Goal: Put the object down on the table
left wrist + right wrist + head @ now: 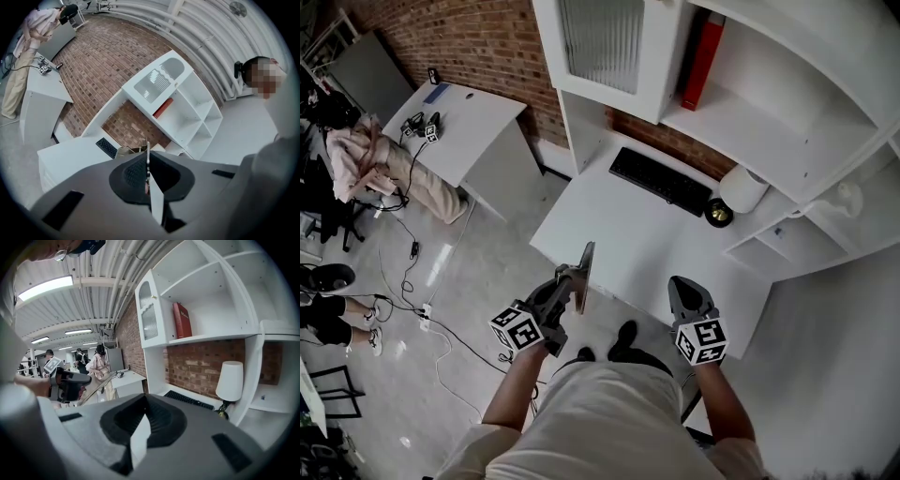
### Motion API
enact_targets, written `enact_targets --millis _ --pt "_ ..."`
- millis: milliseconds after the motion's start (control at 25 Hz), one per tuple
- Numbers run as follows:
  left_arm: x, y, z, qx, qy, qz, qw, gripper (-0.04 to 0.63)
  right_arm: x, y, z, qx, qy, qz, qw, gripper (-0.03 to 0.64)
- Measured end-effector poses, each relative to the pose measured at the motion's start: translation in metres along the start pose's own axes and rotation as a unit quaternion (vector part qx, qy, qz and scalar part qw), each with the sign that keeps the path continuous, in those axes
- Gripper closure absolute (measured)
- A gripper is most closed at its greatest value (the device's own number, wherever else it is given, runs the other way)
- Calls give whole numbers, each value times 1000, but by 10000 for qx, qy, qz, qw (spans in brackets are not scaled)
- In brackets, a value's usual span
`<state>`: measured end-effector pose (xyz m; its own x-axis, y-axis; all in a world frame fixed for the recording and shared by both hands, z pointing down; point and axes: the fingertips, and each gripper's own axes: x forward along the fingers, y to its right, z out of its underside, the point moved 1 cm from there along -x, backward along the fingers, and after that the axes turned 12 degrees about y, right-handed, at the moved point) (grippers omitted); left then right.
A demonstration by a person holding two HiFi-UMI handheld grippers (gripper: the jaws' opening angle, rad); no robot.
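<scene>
L gripper [147,161] has its jaws clamped shut on the object [586,269], a thin flat panel held edge-up so only its narrow rim shows betw. the pads; can't tell what it is (frame, board or sim.); it hangs in the air by the near-left edge of the white desk [628,246], not touching it. R gripper [145,401] has its jaws together w/ nothing betw. them, held off the desk's near edge, apart from the panel. Handling, as a guess: stiff and light, prob. smooth-faced so it could slide in the pads; thin edge means it won't stand alone, so lay it flat on a face; may be fragile if there is glass in it, so set down gently. Present hold near one end looks OK; a pinch nearer the middle would swing less. Bare desk near the front has room, clear of the keyboard [661,178] and lamp [742,189] at the back edge. Writing: none legible; red book [182,319] on the shelf has spine print too small to read; each gripper's cube [517,330] bears b/w square markers, no words; no brand seen.
</scene>
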<state>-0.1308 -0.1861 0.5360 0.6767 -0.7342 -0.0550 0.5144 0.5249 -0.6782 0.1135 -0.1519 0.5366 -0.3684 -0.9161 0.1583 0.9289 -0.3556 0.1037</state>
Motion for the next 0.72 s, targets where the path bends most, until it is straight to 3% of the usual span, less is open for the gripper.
enact_targets --millis 720 --pt "129 -29 50 56 -658 -313 9973 601 13 87 39 356 -395 24 9986 615"
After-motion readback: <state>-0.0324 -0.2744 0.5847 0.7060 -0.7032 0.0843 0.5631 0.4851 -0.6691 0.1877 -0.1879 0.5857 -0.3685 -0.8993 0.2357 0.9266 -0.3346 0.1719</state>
